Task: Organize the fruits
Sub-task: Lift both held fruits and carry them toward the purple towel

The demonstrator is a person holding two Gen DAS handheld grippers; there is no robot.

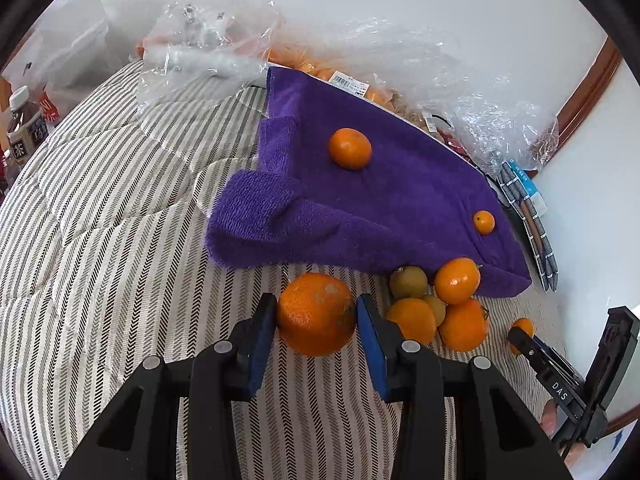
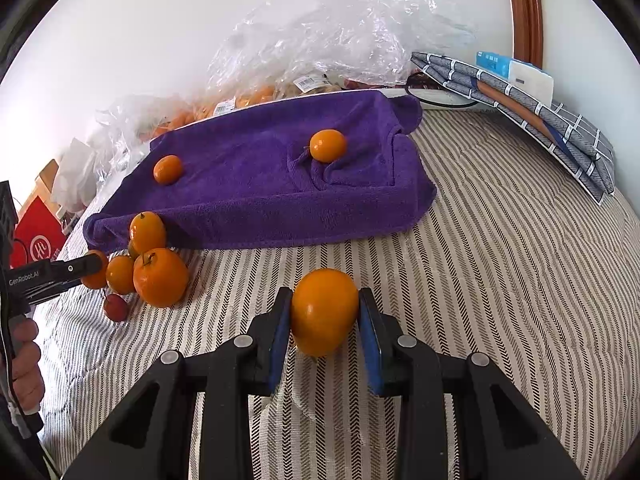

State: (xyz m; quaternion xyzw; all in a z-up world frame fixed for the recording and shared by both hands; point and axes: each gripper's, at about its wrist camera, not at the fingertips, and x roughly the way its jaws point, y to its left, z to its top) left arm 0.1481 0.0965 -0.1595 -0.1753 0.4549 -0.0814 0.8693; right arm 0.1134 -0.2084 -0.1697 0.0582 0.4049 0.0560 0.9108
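Orange fruit sits clamped in both my jaws: left gripper (image 1: 316, 316) and right gripper (image 2: 325, 312) each grip one; next, carry to towel (image 2: 256, 184).

Pretty sure we're in someone's bedroom at home. We see a bed with a quilted striped cover (image 2: 500, 248), pushed up to a plain white wall (image 1: 440, 4), with wooden trim (image 2: 527, 12) in the corner. We also spot a purple towel (image 2: 260, 196), crinkly plastic grocery bags (image 1: 420, 64) with price stickers, folded checked cloth (image 2: 560, 128), and a bottled tea (image 1: 22, 128) off to the side.
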